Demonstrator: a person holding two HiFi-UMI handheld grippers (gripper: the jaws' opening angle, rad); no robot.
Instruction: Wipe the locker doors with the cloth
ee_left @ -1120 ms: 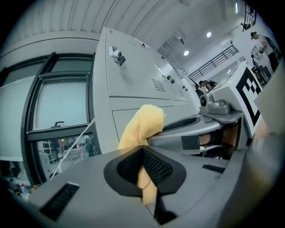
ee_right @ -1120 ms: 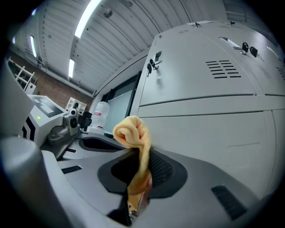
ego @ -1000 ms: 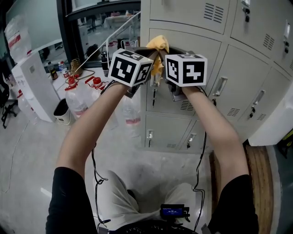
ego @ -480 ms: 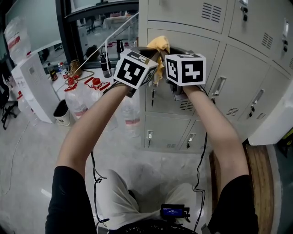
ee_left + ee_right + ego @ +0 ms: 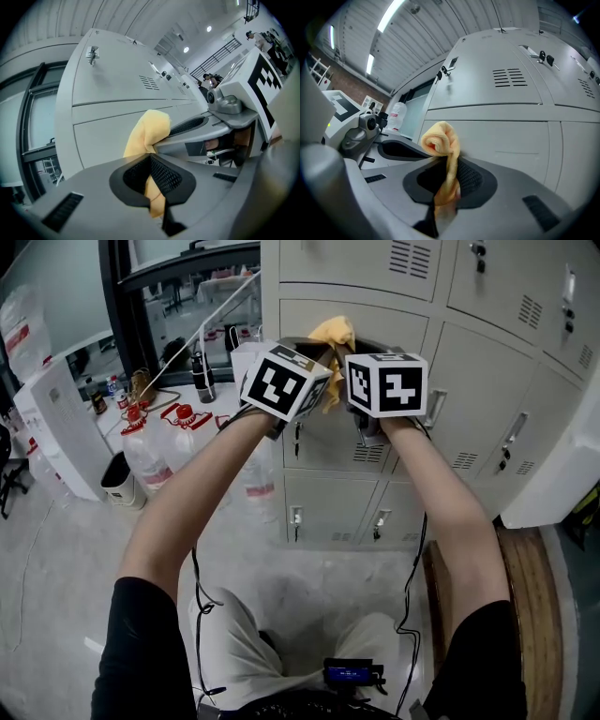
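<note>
A yellow cloth [image 5: 334,338] is bunched between both grippers, right in front of a grey locker door [image 5: 384,343]. My left gripper [image 5: 152,185] is shut on the cloth [image 5: 149,131], which sticks up past its jaws. My right gripper [image 5: 446,187] is also shut on the cloth [image 5: 440,140], whose rolled end stands above the jaws. In the head view the two marker cubes sit side by side, left gripper [image 5: 314,352] and right gripper [image 5: 361,357], raised at the upper row of doors. Whether the cloth touches the door is not clear.
The locker bank [image 5: 487,381] fills the upper right, with handles [image 5: 434,409] and keys on its doors. Water jugs [image 5: 155,442] with red caps and a small bin [image 5: 120,482] stand on the floor at left. A wooden round surface [image 5: 525,596] lies at lower right.
Both grippers with the cloth have stayed together at the same door; the view shifted slightly, so the lockers sit more to the left and higher in frame.
</note>
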